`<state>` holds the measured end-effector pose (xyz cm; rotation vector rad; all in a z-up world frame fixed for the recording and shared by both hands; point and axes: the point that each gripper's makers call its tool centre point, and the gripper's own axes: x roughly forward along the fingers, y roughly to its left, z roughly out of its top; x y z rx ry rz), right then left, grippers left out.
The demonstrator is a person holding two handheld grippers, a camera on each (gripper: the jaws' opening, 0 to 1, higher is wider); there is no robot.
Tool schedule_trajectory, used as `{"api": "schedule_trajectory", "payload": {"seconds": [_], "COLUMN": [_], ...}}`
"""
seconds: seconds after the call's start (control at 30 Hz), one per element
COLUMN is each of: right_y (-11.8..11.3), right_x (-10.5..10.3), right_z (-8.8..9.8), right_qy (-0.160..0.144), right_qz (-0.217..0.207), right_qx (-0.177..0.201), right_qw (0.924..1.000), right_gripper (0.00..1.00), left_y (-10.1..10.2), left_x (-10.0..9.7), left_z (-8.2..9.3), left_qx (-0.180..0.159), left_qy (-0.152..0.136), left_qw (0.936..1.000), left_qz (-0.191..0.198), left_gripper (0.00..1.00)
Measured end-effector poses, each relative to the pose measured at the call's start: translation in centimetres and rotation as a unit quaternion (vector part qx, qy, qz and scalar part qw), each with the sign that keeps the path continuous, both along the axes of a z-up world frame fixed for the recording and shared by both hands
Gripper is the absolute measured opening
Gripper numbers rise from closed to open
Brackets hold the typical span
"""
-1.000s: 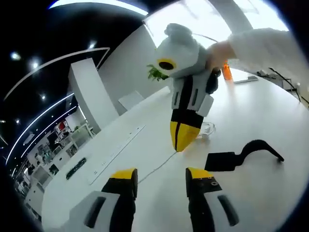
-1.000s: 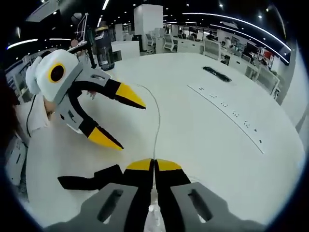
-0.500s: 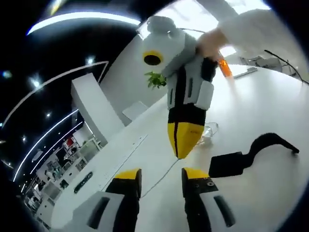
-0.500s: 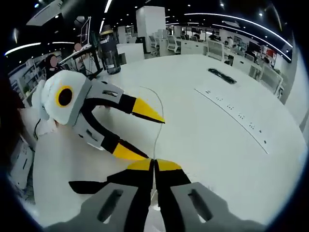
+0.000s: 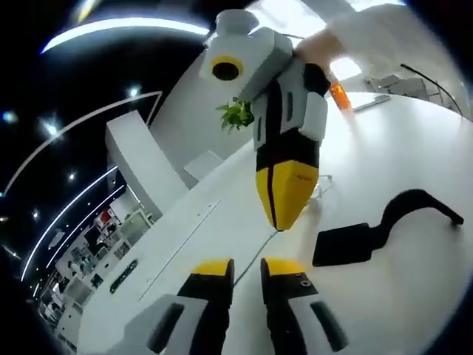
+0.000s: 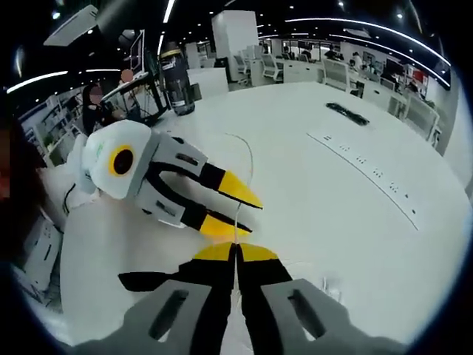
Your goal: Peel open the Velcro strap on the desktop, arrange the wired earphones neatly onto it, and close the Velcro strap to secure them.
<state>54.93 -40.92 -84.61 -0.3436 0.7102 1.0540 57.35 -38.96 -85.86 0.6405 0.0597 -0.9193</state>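
Observation:
A thin white earphone wire lies across the white table and runs up to my right gripper, which is shut on it. In the left gripper view the right gripper points down at the table with the earphone wire trailing from its tip. My left gripper is open with a narrow gap, and the wire passes between its jaws. It also shows in the right gripper view, where the left gripper sits astride the wire. The black Velcro strap lies flat to the right, one end curling up; the strap shows again beside my right jaws.
A recessed socket strip runs along the table. A dark jug stands at the far edge, with an orange bottle and a green plant beyond. A person's white sleeve holds the right gripper. Office desks and chairs fill the background.
My left jaws have narrowed around the wire. The left gripper has moved closer to the right gripper's tip. The right gripper stays shut.

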Motion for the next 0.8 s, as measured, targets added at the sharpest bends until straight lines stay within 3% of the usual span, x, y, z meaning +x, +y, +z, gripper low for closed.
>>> {"api": "schedule_trajectory", "payload": {"seconds": [0.53, 0.7, 0.8], "right_y": [-0.6, -0.8, -1.7], "right_x": [-0.1, 0.4, 0.5], "right_z": [0.1, 1.1, 1.8], "right_qy": [-0.014, -0.062, -0.073], "right_qz": [-0.004, -0.009, -0.035], "right_qx": [-0.001, 0.020, 0.045], "right_qw": [0.9999, 0.9978, 0.9957], "right_gripper": [0.03, 0.03, 0.04], "left_y": [-0.2, -0.2, -0.4], "left_x": [-0.3, -0.3, -0.5], "left_z": [0.1, 0.9, 1.3], "left_qx": [0.027, 0.007, -0.007], "left_qy": [-0.026, -0.019, -0.015], "left_qw": [0.9993, 0.9998, 0.9999], "left_qz": [-0.007, 0.000, -0.002], "left_gripper": [0.06, 0.05, 0.05]}}
